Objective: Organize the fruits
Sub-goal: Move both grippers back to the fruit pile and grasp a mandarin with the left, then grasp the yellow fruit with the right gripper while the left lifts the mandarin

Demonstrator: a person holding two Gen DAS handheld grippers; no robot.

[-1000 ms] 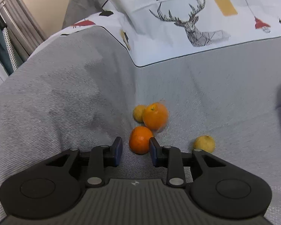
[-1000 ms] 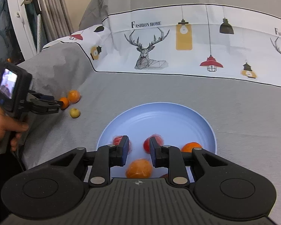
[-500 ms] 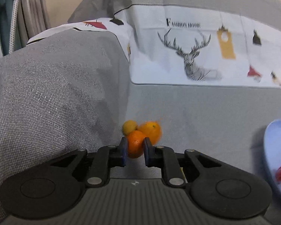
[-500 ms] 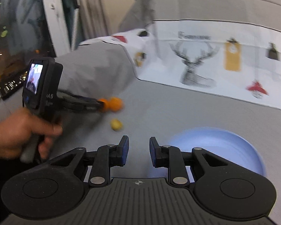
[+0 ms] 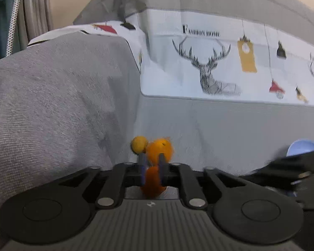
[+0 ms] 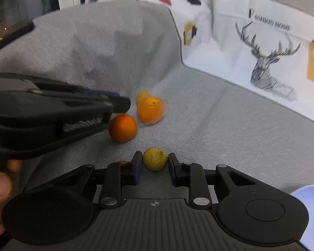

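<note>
A small orange (image 5: 153,182) sits low between the fingers of my left gripper (image 5: 151,156). The pads pinch its upper part, and the jaws are opening slightly. From the right wrist view the same orange (image 6: 122,127) hangs just under the left gripper (image 6: 119,108), close to the cloth. My right gripper (image 6: 155,155) stands open around a yellow-green citrus fruit (image 6: 155,162) on the grey cover, its pads clear of it. A larger orange (image 6: 150,109) and a small yellow fruit (image 6: 143,96) lie just beyond.
The fruits lie on a grey sofa cover (image 6: 230,125), in the corner below a padded armrest (image 6: 115,41). A deer-print cloth (image 6: 261,52) covers the backrest. A pale blue plate (image 6: 309,190) is at the right edge. A hand (image 6: 0,188) grips the left tool.
My right gripper swung left from over the blue plate to the yellow-green fruit. The left jaws went from wide open to closed on the small orange, which now sits lower between the fingers.
</note>
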